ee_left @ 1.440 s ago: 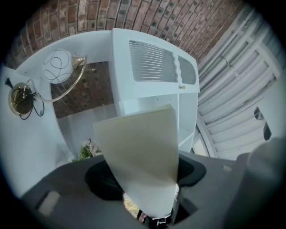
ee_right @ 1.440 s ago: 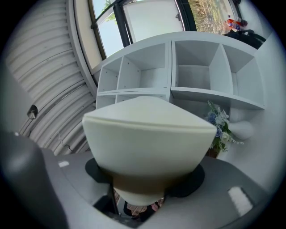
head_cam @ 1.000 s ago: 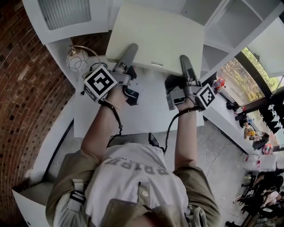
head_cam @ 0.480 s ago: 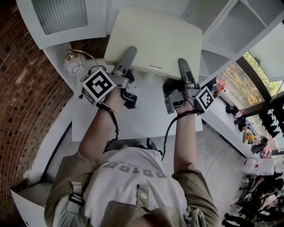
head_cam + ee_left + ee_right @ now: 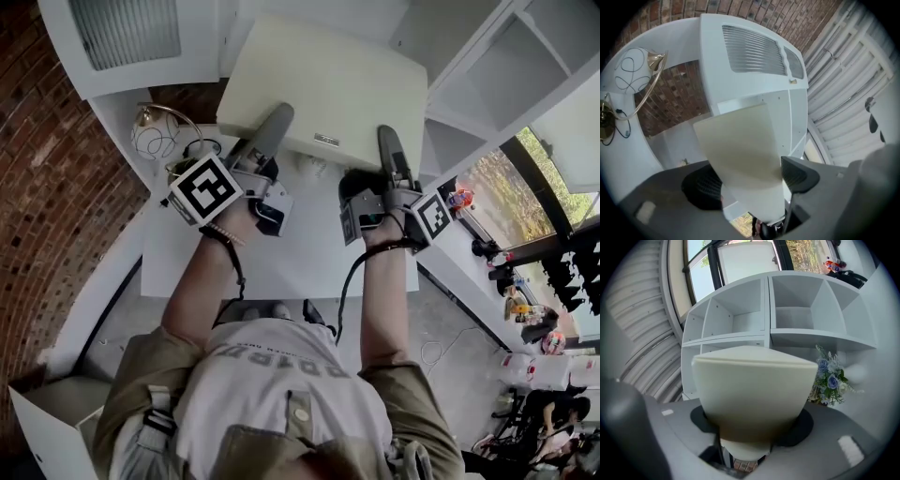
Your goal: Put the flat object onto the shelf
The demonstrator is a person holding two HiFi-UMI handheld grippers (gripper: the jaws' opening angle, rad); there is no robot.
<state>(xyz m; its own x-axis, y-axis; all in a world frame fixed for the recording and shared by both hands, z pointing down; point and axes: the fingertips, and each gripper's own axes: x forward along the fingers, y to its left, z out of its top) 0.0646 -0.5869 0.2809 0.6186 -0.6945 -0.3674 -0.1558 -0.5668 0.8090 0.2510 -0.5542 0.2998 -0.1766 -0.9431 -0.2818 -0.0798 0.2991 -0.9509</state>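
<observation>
A cream flat panel [image 5: 328,84] is held level above the white table [image 5: 281,262], in front of the white cubby shelf [image 5: 469,66]. My right gripper [image 5: 389,141] is shut on the panel's near edge; in the right gripper view the panel [image 5: 754,385] fills the gap between the pads. My left gripper [image 5: 272,122] has its upper finger lying on the panel's near left part. Its jaws have just been opening, and the panel [image 5: 740,150] sits tilted between them with the left gripper [image 5: 750,180] standing wide.
The shelf's open cubbies [image 5: 768,333] face the right gripper, with a bunch of blue flowers [image 5: 829,376] beside them. A globe lamp [image 5: 155,131] stands left of the left gripper. A white louvred cabinet [image 5: 754,51] and a brick wall [image 5: 47,187] are at the left.
Both grippers and the panel have drifted a little left and away in the head view. The left gripper has rolled slightly, so its upper finger points more to the right.
</observation>
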